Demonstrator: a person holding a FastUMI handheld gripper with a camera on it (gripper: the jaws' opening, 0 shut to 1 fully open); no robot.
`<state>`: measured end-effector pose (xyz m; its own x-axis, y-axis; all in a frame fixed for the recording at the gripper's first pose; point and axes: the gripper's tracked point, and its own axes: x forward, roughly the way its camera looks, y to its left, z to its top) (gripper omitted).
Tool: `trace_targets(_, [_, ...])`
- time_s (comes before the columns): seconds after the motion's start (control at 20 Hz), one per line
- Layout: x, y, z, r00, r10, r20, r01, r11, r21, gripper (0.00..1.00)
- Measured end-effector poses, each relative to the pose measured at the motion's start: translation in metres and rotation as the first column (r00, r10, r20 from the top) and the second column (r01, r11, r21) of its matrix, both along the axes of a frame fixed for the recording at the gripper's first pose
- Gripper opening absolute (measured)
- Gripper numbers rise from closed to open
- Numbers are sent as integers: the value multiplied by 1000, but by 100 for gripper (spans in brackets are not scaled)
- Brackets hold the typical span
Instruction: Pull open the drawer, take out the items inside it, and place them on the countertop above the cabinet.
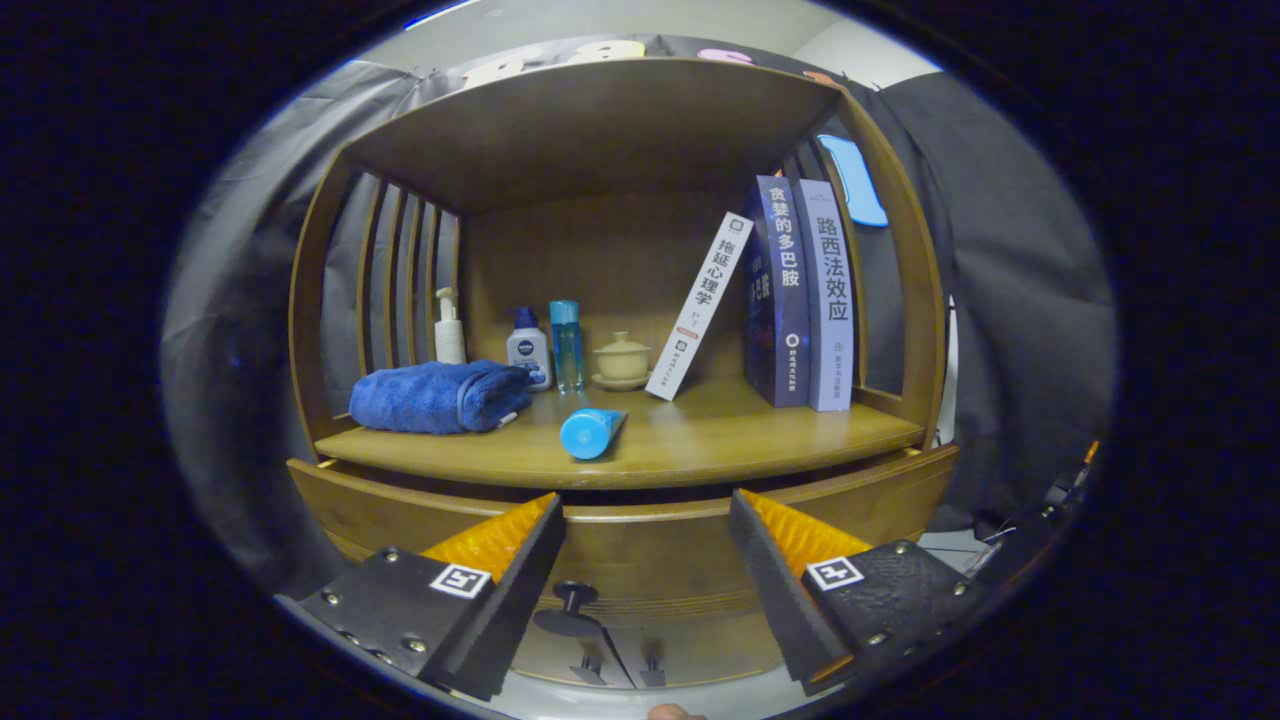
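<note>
Wooden drawer (640, 560) front edge between the spread fingers (500, 590).

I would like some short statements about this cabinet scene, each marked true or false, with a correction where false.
1. The tool is open, its fingers apart with nothing between them. True.
2. The drawer under the countertop is shut tight. False: it stands slightly pulled out.
3. A blue tube lies on its side near the countertop's front edge. True.
4. The blue towel hangs over the drawer front. False: it lies folded on the countertop, beside the bottles.
5. The white book leans against the upright books. True.
6. The fingers press on the drawer knob. False: the knob is free, between them.
</note>
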<state>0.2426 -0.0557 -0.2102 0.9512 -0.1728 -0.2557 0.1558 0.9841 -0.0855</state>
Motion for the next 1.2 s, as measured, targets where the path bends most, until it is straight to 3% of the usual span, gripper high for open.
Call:
trace_targets(0.35, [13, 5, 12, 1000, 25, -13, -27, 979, -200, 99])
trace_targets(0.45, [9, -4, 20, 1000, -22, -2, 21, 967, -255, 98])
trace_targets(0.65, [-8, 8, 53, 997, -43, 63, 53, 984, -168, 98])
trace_targets(0.9, [-41, 24, 56, 998, 17, 62, -10, 993, -121, 98])
trace_targets(1.2, [-52, 33, 50, 998, 23, 67, -21, 999, -30, 98])
